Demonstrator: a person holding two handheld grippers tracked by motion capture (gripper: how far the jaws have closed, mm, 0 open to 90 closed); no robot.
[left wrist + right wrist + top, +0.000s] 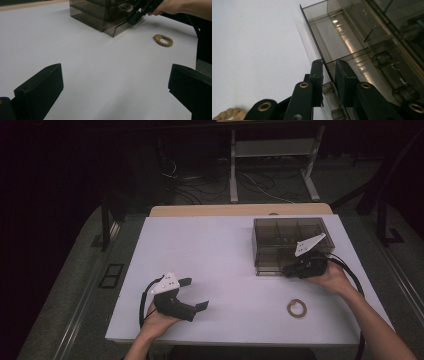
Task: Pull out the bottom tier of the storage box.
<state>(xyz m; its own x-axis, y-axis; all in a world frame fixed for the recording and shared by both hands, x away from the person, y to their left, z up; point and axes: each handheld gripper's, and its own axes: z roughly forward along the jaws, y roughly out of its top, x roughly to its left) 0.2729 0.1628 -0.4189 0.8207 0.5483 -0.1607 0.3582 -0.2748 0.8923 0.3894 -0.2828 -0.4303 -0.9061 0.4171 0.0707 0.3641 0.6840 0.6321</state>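
right claw (329,72) seemingly pinches drawer front (312,37) of organizer.

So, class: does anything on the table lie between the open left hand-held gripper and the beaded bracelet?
Nothing visible does: only bare white table separates the left hand-held gripper from the tan beaded bracelet.

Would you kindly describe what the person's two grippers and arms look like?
Both are black handheld tools. The left gripper has two blocky black jaws, a white three-cornered plate with small dark dots on top, and a black cable looping from it. The right gripper bears a similar white plate and a black cable; its linkage shows brass-coloured rivets. The forearms are bare, with no sleeves in view.
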